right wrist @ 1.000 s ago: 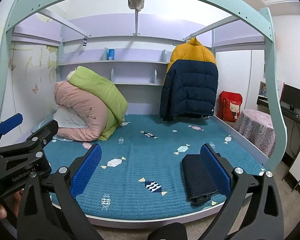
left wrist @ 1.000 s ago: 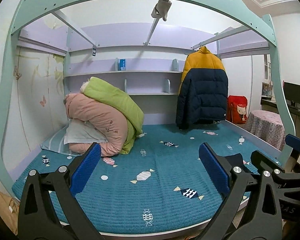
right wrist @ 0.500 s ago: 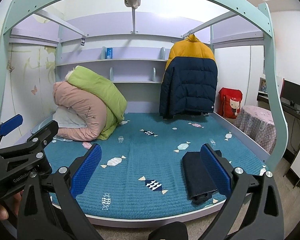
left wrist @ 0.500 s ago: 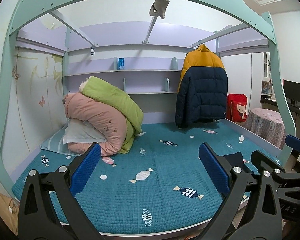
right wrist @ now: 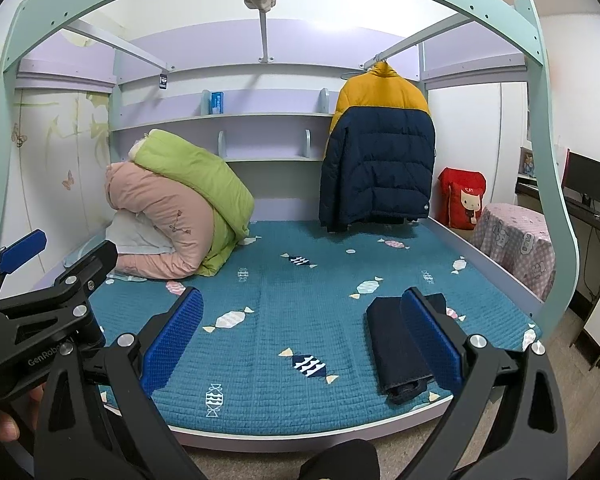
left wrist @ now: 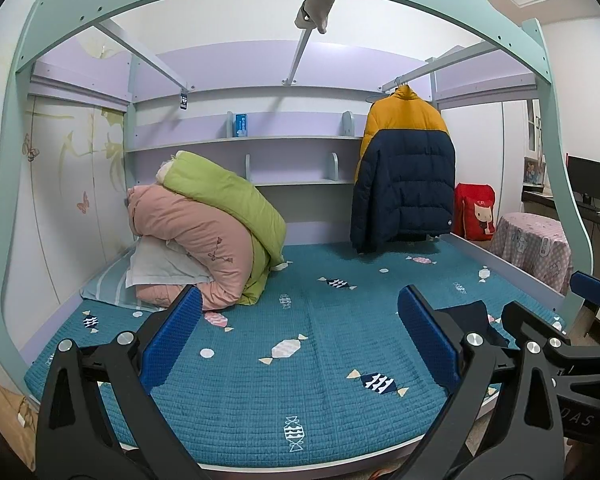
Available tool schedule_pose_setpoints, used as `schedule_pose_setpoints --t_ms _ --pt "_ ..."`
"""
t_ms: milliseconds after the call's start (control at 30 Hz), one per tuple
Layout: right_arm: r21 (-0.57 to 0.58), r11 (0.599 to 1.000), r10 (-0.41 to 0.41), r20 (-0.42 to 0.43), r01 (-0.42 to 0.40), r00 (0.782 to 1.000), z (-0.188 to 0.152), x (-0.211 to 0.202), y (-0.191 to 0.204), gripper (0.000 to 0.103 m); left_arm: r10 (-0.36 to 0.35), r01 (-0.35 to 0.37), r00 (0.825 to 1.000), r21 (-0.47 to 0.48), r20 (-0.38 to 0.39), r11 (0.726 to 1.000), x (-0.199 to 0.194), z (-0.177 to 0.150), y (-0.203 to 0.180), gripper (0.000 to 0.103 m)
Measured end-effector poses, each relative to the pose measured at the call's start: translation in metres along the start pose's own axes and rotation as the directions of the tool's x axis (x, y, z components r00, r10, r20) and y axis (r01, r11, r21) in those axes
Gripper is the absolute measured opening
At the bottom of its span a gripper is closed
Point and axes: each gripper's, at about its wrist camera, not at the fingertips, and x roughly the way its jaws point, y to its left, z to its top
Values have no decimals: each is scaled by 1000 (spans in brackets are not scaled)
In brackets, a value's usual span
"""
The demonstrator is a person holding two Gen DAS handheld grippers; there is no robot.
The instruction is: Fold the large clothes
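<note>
Not much has changed since a moment ago. Both views have tipped up a tiny bit, so the bed sits a little lower in the pictures. Nothing on the bed has moved.

The left gripper point(left wrist: 300, 340) has its jaws wide apart, with nothing between them. The right gripper point(right wrist: 302, 338) is wide apart too, and it holds nothing.

The folded dark cloth point(right wrist: 396, 348) lies flat on the blue bed cover point(right wrist: 300, 300), near the front right edge of the bed. In the right view, the right blue pad point(right wrist: 430, 336) hides part of it. In the left view the other gripper covers most of it.

At the back left, a green quilt point(left wrist: 228, 204) leans on a pink quilt point(left wrist: 192, 236). A yellow and navy coat point(left wrist: 404, 176) hangs from a rail at the back right. A red bag point(left wrist: 476, 212) and a small covered table point(left wrist: 532, 248) stand beside the bed.
</note>
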Motion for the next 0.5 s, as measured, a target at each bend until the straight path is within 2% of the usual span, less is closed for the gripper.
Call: schedule_pose_setpoints --t_ms 500 --pt "5 1000 0 -6 0 1000 -1 0 -1 96 -2 2 1000 5 2 1000 3 -1 1 98"
